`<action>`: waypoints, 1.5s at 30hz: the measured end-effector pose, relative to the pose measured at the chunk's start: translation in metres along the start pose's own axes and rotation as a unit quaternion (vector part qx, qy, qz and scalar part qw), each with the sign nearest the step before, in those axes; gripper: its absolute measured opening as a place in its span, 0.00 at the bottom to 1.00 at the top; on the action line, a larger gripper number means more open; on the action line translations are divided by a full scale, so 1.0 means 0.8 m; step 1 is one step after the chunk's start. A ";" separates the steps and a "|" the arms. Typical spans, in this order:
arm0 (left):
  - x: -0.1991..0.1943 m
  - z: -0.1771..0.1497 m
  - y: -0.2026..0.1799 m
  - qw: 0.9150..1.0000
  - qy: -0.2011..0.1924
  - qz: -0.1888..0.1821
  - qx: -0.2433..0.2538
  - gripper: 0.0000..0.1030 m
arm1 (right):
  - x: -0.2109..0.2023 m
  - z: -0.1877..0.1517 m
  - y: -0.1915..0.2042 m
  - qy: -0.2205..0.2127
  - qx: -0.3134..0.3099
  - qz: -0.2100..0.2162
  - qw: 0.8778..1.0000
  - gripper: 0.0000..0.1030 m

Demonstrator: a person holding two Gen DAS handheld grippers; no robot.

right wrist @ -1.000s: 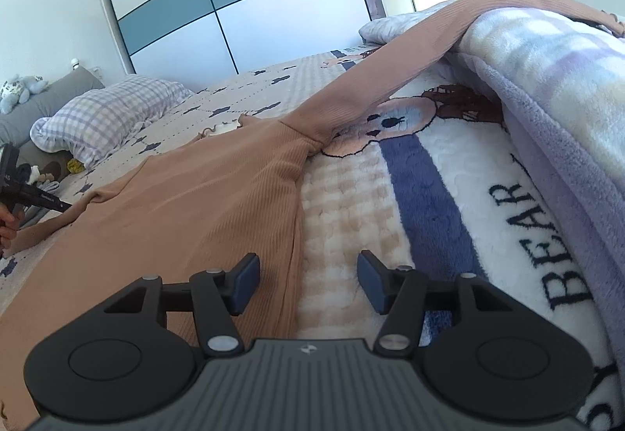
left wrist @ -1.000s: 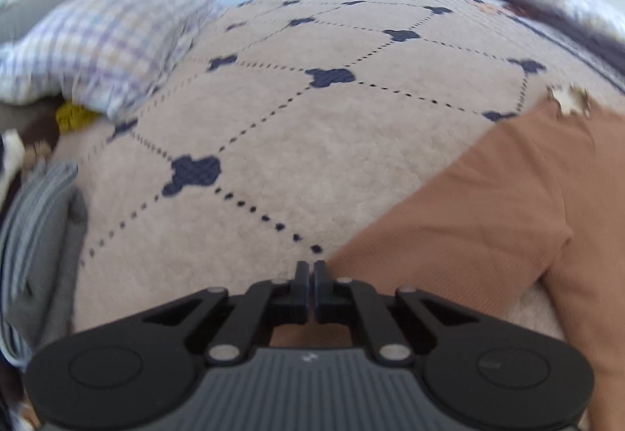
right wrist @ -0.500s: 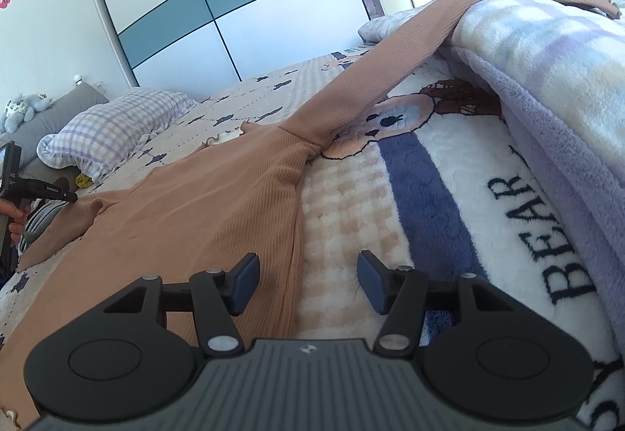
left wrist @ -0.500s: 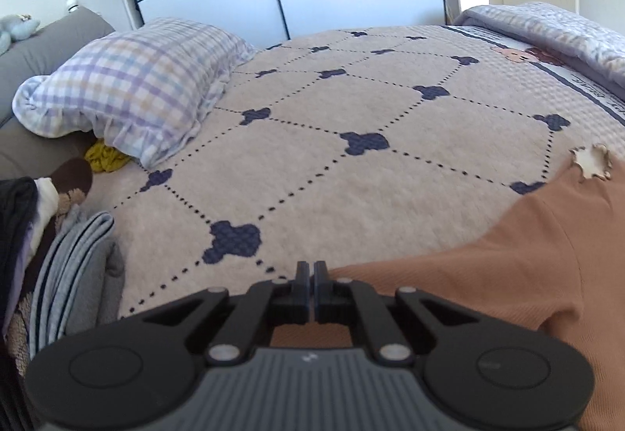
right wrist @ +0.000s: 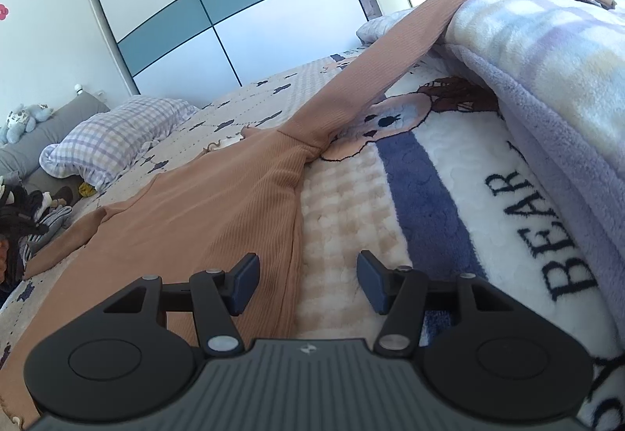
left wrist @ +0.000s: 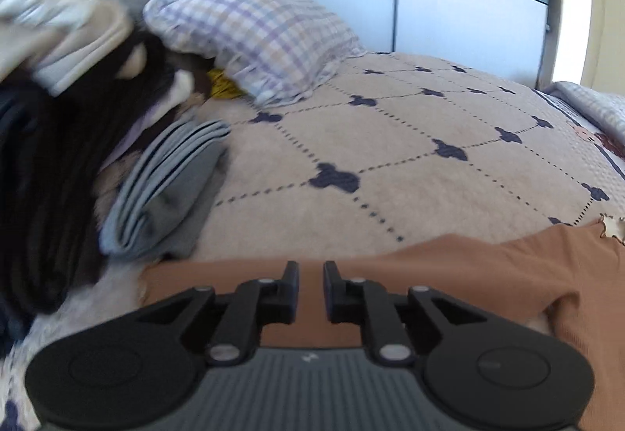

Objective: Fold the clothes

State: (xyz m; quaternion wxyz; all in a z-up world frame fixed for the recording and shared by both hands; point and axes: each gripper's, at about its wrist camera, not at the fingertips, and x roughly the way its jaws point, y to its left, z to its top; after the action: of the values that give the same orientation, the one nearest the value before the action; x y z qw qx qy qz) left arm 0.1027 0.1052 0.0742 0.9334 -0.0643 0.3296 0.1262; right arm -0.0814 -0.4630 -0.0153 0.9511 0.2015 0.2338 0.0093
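Ribbed tan fabric of the top (left wrist: 461,275) lies under and just beyond the left gripper (left wrist: 311,288), whose fingers (left wrist: 291,290) are opening with a narrow gap; the sleeve passes beneath that gap, and no pad is seen pressing it. This sleeve runs crosswise to the left fingers, its cuff end off to their left and the body of the top to their right. Farther out, left of the fingers, sit folded grey clothes (left wrist: 168,204), then a checked pillow (left wrist: 269,40) on the bed (left wrist: 390,142). The right gripper (right wrist: 308,282) stands about half open and holds nothing: its left finger hangs over the side edge of the top, its right finger over the bear blanket (right wrist: 449,220). From there the top stretches away to the far left, while its other sleeve (right wrist: 390,52) climbs ahead and to the right onto a lilac blanket (right wrist: 547,79). That long sleeve lies nearer the right hand, so drawing it in probably falls to that side.
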 end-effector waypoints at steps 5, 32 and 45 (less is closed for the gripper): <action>-0.004 -0.030 0.090 0.996 0.026 0.033 -0.081 0.30 | 0.000 -0.001 0.003 0.001 -0.006 -0.004 1.000 0.57; -0.005 0.034 0.096 0.998 0.019 0.036 -0.038 0.10 | 0.001 0.001 0.001 0.001 -0.003 -0.004 1.000 0.56; -0.076 -0.034 0.069 0.999 0.032 -0.016 0.014 0.40 | 0.000 0.000 -0.004 -0.002 0.012 0.005 1.000 0.56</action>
State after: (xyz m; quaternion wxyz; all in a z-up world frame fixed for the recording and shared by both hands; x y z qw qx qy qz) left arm 0.0252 0.1405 0.0895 0.9253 -0.0606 0.3596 0.1042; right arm -0.0813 -0.4660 -0.0168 0.9491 0.2140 0.2310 0.0111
